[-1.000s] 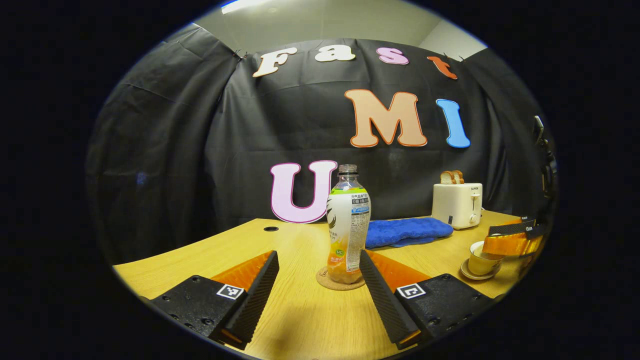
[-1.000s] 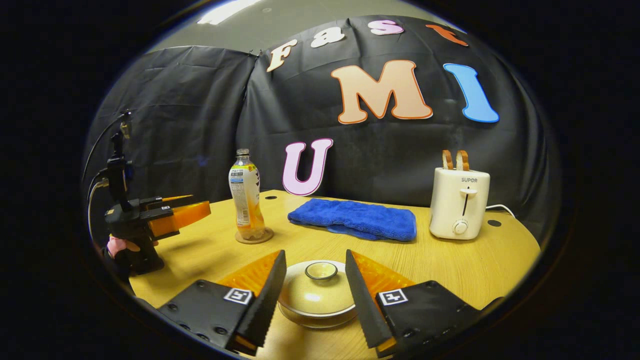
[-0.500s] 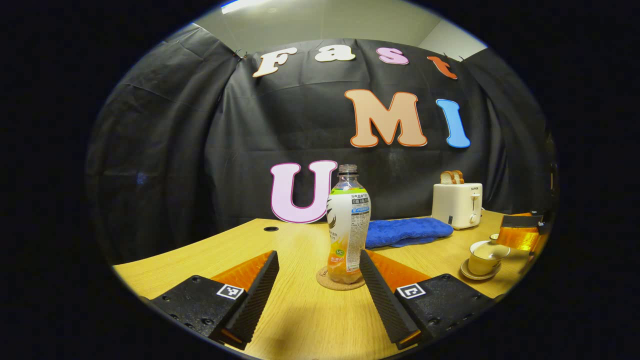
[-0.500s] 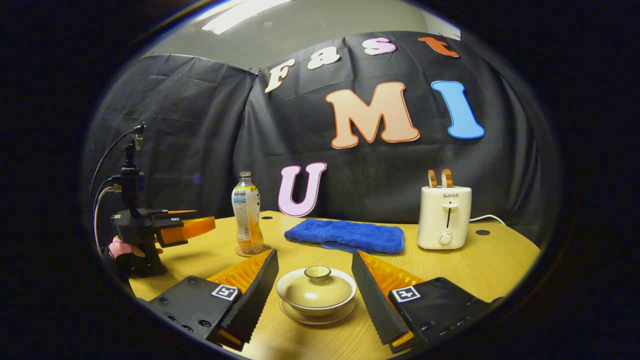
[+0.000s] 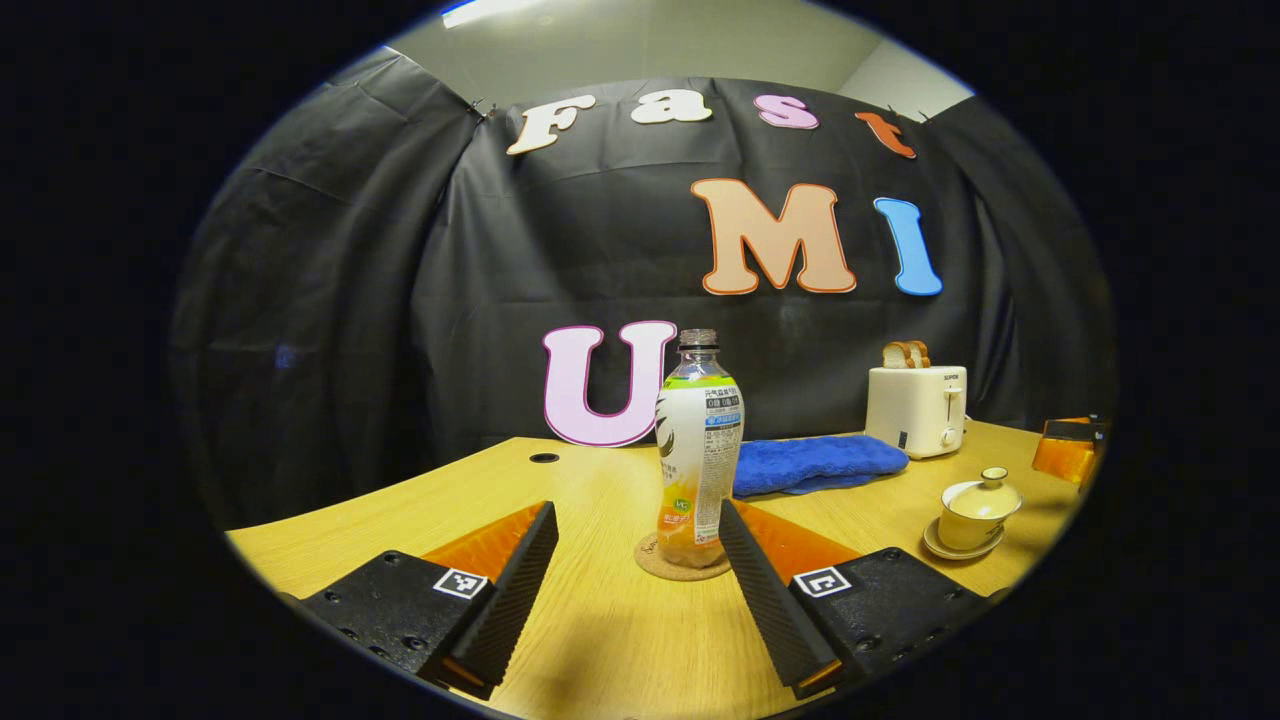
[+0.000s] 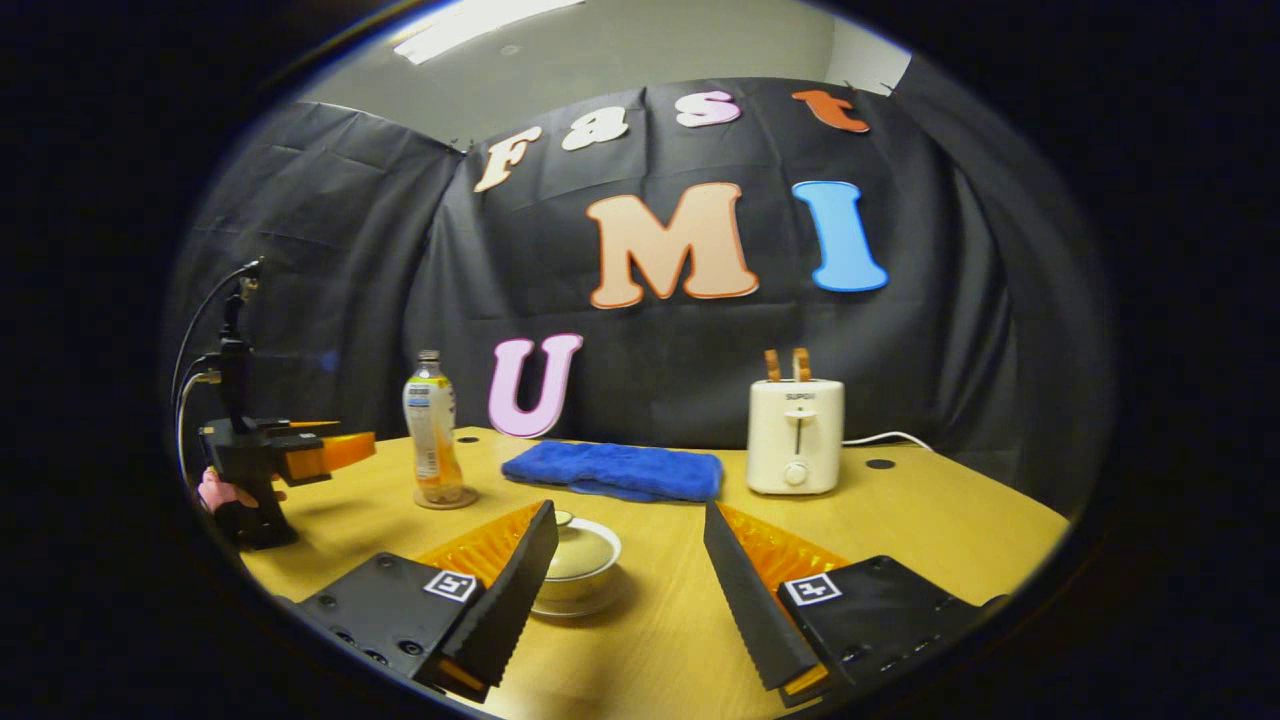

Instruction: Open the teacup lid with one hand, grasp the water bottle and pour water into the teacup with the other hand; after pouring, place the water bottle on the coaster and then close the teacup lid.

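Change: right gripper (image 6: 625,590) has drawn back from the teacup (image 6: 578,565), which now sits by its left finger; lid (image 5: 984,488) on.
Right gripper: fingers apart, holding nothing.
Left gripper (image 5: 635,590): fingers apart, facing the water bottle (image 5: 697,450).
Water bottle: upright on coaster (image 5: 683,562).
Table (image 5: 620,640): blue towel (image 6: 612,470), toaster (image 6: 795,436).

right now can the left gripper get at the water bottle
Probably yes. The left gripper is open and the water bottle stands upright on its coaster straight ahead, framed between the fingers. Nothing lies on the table between them; the blue towel sits behind and off to the side.
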### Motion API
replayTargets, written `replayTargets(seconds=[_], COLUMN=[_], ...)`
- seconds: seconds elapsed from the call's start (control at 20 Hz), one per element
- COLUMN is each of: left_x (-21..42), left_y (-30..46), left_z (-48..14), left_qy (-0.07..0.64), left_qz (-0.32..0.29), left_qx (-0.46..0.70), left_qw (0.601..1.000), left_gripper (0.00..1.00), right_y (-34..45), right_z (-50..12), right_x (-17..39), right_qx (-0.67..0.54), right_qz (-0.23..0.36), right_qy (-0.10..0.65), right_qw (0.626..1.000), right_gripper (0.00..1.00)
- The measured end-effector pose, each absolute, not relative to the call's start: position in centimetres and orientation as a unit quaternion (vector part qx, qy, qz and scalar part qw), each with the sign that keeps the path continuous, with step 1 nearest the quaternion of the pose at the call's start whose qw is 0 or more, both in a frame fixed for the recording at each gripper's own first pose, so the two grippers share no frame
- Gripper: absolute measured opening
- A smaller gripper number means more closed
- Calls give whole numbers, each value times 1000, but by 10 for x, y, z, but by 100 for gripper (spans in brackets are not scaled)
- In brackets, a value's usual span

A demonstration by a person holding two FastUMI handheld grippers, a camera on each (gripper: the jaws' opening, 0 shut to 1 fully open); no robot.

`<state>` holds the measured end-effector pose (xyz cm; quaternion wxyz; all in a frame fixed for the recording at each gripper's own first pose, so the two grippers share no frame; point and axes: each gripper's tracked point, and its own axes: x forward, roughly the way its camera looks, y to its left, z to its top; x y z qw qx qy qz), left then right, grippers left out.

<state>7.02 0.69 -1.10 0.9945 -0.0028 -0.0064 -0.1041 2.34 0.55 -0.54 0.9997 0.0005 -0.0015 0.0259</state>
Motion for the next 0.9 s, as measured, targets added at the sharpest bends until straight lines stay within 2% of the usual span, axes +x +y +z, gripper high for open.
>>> replayTargets(seconds=[0.05, 0.1, 0.15, 0.2, 0.3, 0.45, 0.55, 0.65, 0.7, 0.9], left_x=[71, 71, 72, 71, 71, 71, 72, 71, 71, 72], left_y=[8, 9, 11, 13, 14, 15, 15, 16, 18, 19], left_z=[-12, -11, -12, -11, -11, -12, -12, -12, -11, -11], left_qy=[-6, -7, -7, -7, -7, -7, -7, -7, -7, -7], left_qz=[-102, -98, -94, -91, -86, -82, -82, -80, -77, -71], left_qx=[-2, -2, -2, -1, -1, -1, 0, 0, 0, 1], left_qw=[995, 995, 996, 996, 996, 997, 997, 997, 997, 997], left_gripper=[94, 94, 94, 94, 94, 94, 94, 94, 94, 94], right_y=[-6, -16, -25, -32, -39, -44, -46, -49, -50, -50], right_z=[-5, -5, -4, -4, -4, -3, -3, -3, -2, -2], right_x=[23, 23, 22, 21, 19, 17, 16, 16, 15, 15], right_qx=[0, -1, -2, -3, -4, -5, -6, -6, -6, -7], right_qz=[-2, -29, -54, -73, -97, -114, -119, -126, -129, -131], right_qy=[-2, -4, -4, -5, -6, -7, -7, -8, -8, -8], right_qw=[1000, 1000, 999, 997, 995, 993, 993, 992, 992, 991], right_gripper=[100, 89, 95, 88, 88, 89, 100, 100, 88, 88])
